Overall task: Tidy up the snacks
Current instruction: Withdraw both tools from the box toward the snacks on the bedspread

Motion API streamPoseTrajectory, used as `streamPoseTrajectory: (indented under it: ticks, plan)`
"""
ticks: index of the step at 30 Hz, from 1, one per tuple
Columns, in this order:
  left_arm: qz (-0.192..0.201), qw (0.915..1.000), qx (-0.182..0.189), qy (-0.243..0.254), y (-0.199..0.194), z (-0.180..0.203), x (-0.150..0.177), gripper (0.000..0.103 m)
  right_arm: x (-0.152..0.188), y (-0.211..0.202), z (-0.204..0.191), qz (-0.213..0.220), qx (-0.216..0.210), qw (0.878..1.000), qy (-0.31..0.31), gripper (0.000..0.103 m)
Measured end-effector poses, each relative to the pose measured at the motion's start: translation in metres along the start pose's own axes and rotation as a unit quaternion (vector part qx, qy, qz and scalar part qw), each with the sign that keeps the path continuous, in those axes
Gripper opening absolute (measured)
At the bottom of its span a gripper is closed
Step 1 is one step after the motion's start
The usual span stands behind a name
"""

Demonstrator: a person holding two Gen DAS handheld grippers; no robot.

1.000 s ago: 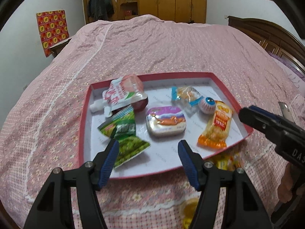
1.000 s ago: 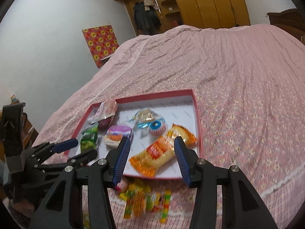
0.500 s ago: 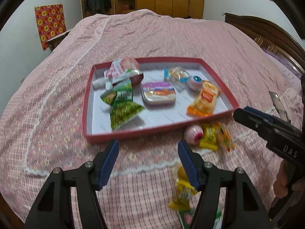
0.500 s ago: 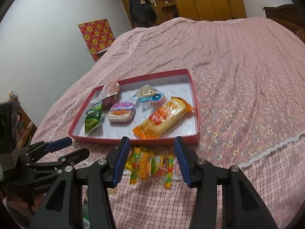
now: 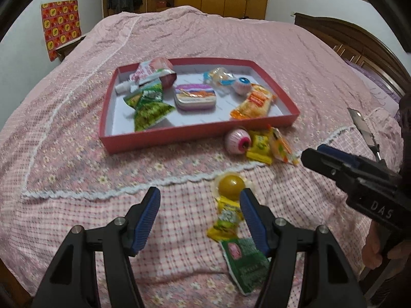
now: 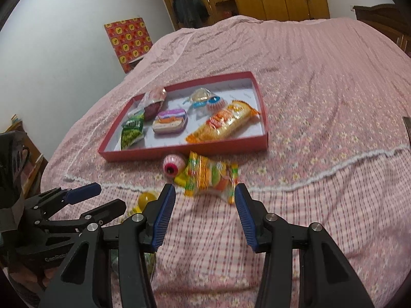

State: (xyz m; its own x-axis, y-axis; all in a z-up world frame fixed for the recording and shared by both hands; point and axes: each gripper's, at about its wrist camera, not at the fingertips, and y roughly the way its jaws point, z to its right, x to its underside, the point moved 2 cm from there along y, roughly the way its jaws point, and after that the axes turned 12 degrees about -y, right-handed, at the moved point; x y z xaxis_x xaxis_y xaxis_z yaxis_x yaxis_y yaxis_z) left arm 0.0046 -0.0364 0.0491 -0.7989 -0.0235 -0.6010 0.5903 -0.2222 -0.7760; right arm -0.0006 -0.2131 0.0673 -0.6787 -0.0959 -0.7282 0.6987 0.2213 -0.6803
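Yellow packets [image 6: 209,177]: loose, just ahead of right gripper [image 6: 205,202]
Right jaws: wide, empty
Left gripper [image 5: 199,205]: wide, empty
Tray [image 6: 179,151]: beyond

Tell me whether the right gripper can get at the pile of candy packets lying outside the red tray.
Probably yes. The right gripper is open, its fingers empty, and the candy packets lie on the bedspread just ahead of it, with nothing between. The red tray sits beyond them.
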Motion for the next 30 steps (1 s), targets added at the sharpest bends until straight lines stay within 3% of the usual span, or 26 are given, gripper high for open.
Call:
streamPoseTrajectory:
  ticks: [9, 15, 18, 30]
  plan:
    - [-0.021, 0.9994, -0.012, 0.023, 0.015, 0.012, 0.014, 0.065, 0.016, 0.001, 0.003, -0.009, -0.011, 1.000, 0.015, 0.049]
    - [-0.030, 0.9989, -0.020, 0.029, 0.026, 0.013, 0.018, 0.048, 0.019, 0.002, 0.005, -0.009, -0.016, 1.000, 0.020, 0.049]
    - [-0.024, 0.9993, -0.019, 0.024, 0.026, 0.010, 0.018, 0.031, 0.021, 0.004, 0.006, -0.012, -0.017, 1.000, 0.022, 0.049]
    - [0.010, 0.9982, -0.036, -0.046, 0.009, -0.037, -0.001, 0.029, 0.017, 0.013, -0.009, -0.021, -0.026, 0.999, 0.013, 0.049]
